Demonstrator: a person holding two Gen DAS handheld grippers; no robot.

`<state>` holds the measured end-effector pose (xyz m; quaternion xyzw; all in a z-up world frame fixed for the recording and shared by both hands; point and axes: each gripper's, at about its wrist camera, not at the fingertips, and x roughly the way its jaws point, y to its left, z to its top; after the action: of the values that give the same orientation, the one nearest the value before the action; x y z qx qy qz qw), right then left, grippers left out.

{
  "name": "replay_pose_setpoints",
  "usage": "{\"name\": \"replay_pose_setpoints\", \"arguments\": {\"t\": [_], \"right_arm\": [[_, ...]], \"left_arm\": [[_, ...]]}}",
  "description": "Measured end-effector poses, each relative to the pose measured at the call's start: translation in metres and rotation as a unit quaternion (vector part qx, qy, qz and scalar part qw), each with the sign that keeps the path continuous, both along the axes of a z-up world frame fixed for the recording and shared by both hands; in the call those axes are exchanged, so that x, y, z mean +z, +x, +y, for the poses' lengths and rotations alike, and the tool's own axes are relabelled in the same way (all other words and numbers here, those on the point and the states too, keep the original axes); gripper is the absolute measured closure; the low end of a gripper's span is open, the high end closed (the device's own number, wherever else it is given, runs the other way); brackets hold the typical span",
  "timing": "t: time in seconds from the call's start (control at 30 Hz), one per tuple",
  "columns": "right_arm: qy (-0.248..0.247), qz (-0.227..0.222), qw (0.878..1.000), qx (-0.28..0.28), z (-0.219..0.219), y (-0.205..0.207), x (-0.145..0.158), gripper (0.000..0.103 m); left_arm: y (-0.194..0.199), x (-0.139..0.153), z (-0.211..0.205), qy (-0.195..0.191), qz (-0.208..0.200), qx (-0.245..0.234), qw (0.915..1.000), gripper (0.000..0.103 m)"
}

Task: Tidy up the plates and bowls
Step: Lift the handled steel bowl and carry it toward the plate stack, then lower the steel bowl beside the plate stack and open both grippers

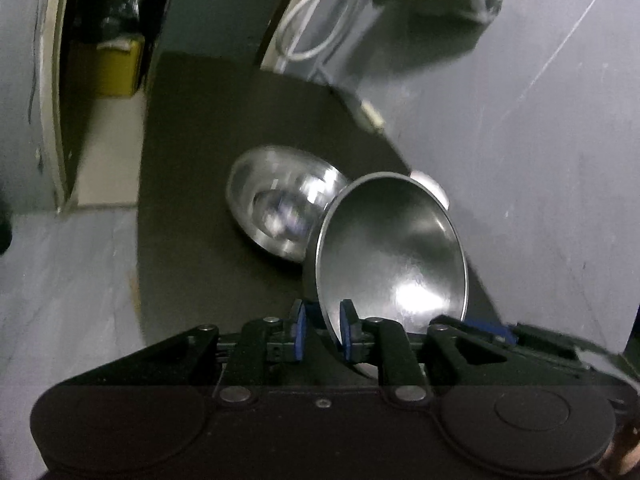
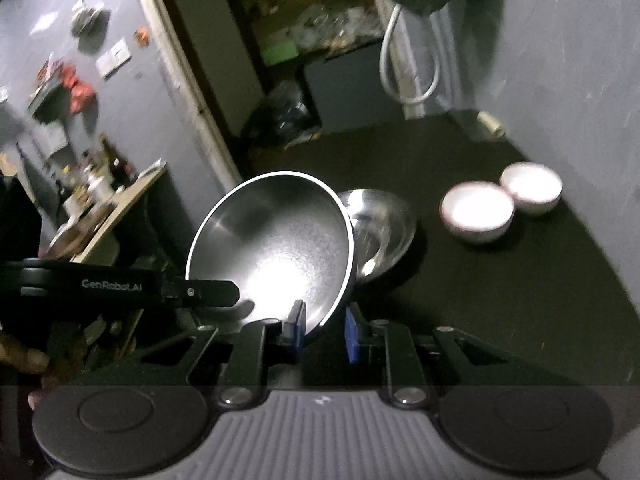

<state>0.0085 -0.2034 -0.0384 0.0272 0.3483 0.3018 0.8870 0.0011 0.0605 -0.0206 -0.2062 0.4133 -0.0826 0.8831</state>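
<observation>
Carrying one steel bowl over the dark desk, with jaws narrowed onto its rim from two sides. Pinching the near edge with the left gripper, one blue pad outside the wall and one inside. Pinching another stretch of the same rim with the right gripper in the same way, the left one's finger reaching in from the left of that view. Holding the bowl steeply tilted, nearly on edge, its mouth turned sideways rather than upward.

Heading, by the look of it, toward a second steel bowl resting mouth-up on the desk, straight ahead of both jaws and just beyond the held bowl's far rim, partly hidden behind it. Judging neither hand clearly nearer: appearing left of the held bowl in the left wrist view and right of it in the right wrist view, so lying roughly between the two lines of reach.

Leaving two white bowls touching side by side farther right on the desk, near the wall, well apart from the steel pair.

Needing, probably, to level the held bowl's mouth upward before lowering it into the resting one; risking a slip on the thin, smooth rim.
</observation>
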Motion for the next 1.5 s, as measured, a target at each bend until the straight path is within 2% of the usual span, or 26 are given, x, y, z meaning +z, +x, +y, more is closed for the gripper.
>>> {"name": "replay_pose_setpoints", "arguments": {"t": [0.3, 0.43, 0.6, 0.73, 1.2, 1.27, 1.33, 1.5], "right_arm": [[-0.051, 0.066, 0.995, 0.049, 0.022, -0.016, -0.024, 0.080], [-0.062, 0.104, 0.991, 0.055, 0.032, -0.009, -0.035, 0.080], [-0.074, 0.129, 0.987, 0.063, 0.040, -0.004, -0.040, 0.080], [-0.079, 0.139, 0.985, 0.066, 0.042, 0.000, -0.042, 0.080], [-0.069, 0.135, 0.986, 0.066, 0.037, 0.003, -0.036, 0.079], [-0.066, 0.135, 0.986, 0.065, 0.035, 0.003, -0.036, 0.079], [-0.064, 0.134, 0.987, 0.064, 0.034, 0.003, -0.036, 0.078], [-0.059, 0.119, 0.990, 0.052, 0.029, 0.002, -0.031, 0.076]], "left_arm": [[-0.028, -0.034, 0.020, -0.014, 0.096, 0.015, 0.9952, 0.084], [-0.027, -0.037, 0.026, -0.018, 0.111, 0.025, 0.9933, 0.083], [-0.024, -0.040, 0.030, -0.015, 0.135, 0.027, 0.9904, 0.083], [-0.018, -0.047, 0.032, -0.037, 0.162, 0.032, 0.9855, 0.082], [-0.013, -0.052, 0.034, -0.056, 0.173, 0.041, 0.9825, 0.080], [-0.015, -0.051, 0.036, -0.062, 0.167, 0.046, 0.9830, 0.077], [-0.017, -0.047, 0.038, -0.062, 0.159, 0.047, 0.9843, 0.068], [-0.026, -0.033, 0.042, -0.041, 0.132, 0.060, 0.9885, 0.052]]}}
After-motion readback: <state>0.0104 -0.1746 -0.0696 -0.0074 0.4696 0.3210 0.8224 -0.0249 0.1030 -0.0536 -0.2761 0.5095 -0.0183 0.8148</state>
